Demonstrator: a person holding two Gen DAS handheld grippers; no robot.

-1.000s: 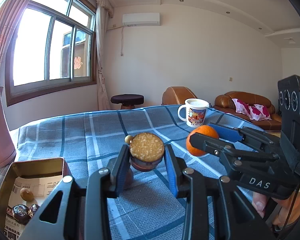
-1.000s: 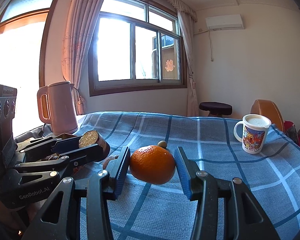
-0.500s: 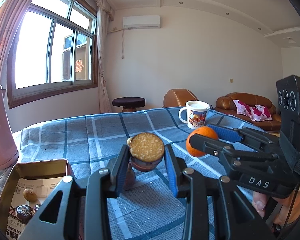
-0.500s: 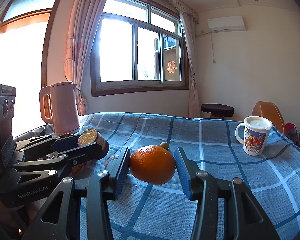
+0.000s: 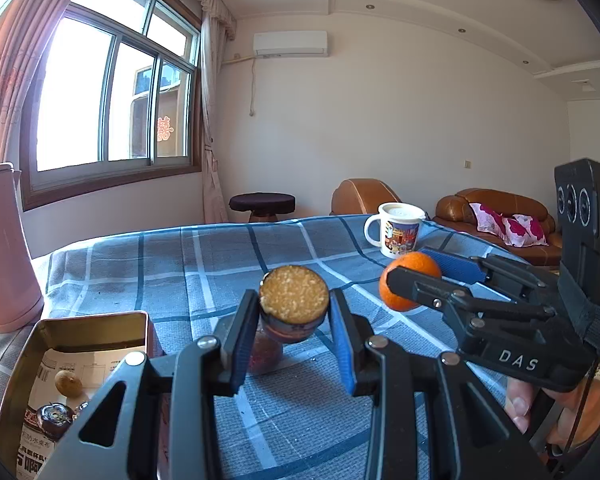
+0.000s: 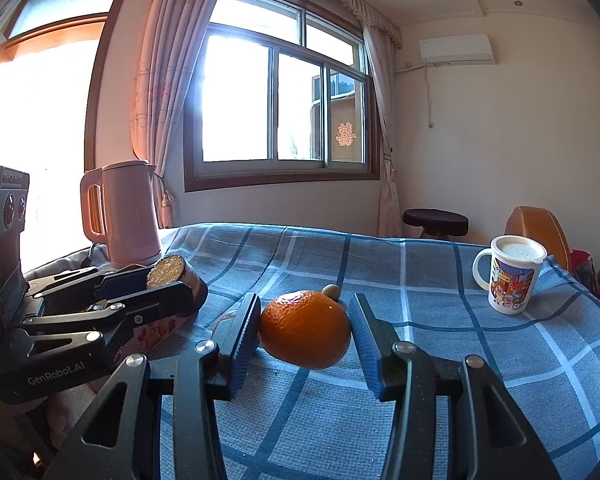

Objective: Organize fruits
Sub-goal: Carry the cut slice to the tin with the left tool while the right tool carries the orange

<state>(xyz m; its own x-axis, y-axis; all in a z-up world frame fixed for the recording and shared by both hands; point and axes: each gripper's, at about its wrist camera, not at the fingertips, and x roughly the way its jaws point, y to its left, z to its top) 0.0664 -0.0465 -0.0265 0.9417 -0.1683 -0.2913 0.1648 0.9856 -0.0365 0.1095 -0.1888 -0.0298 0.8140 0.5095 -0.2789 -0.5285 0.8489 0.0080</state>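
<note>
We are holding a cut cane piece [image 5: 293, 300] in the narrowly closed left gripper [image 5: 294, 336] and an orange [image 6: 305, 328] in the wider right gripper [image 6: 305, 334], both above the tin [image 5: 100, 322], likely for sorting.

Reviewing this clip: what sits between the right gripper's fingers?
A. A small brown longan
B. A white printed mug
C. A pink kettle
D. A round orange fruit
D: the right gripper holds the round orange fruit between its blue-padded fingers, lifted above the blue checked tablecloth.

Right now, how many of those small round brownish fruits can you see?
2: one small brown fruit lies in the open tin; another sits on the tablecloth behind the orange. Others may be hidden.
</note>
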